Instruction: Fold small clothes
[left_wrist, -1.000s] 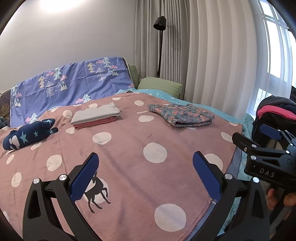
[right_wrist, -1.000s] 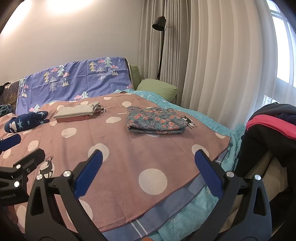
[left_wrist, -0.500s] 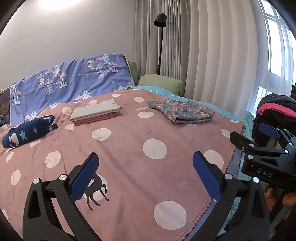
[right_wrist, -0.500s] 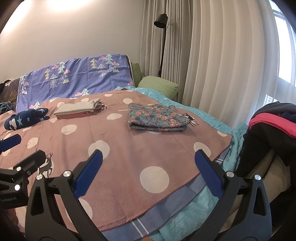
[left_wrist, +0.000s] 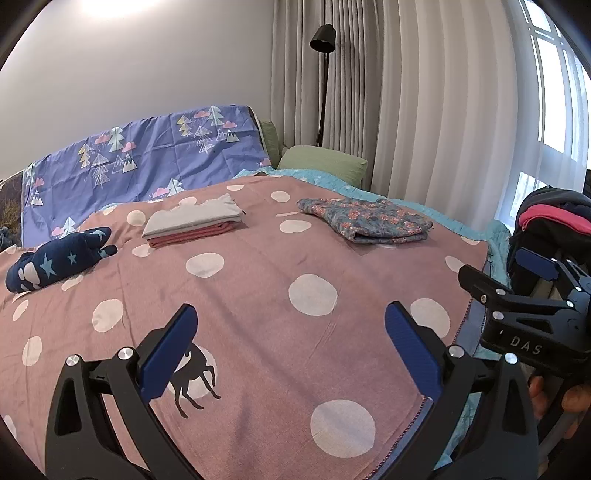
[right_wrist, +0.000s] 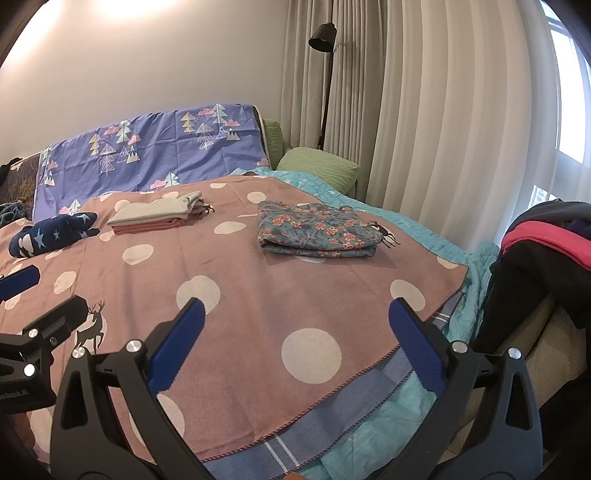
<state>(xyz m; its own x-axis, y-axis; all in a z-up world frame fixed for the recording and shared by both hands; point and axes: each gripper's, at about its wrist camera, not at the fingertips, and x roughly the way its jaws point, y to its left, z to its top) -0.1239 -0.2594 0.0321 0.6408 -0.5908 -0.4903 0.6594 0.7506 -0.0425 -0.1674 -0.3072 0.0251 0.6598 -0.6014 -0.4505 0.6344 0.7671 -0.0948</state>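
l gripper wide open, nothing held, hung over blanket | r gripper same, empty | both seen pulled slightly back vs 1 s ago, no cloth touched | floral piece lies folded mid-bed, grey/pink stack & navy star item further left | folding judged done, next garment likely from dark pile at r

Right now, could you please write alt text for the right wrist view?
The right gripper hovers open and empty over a pink polka-dot blanket, with a folded floral garment ahead and a grey-and-pink folded stack beyond it.
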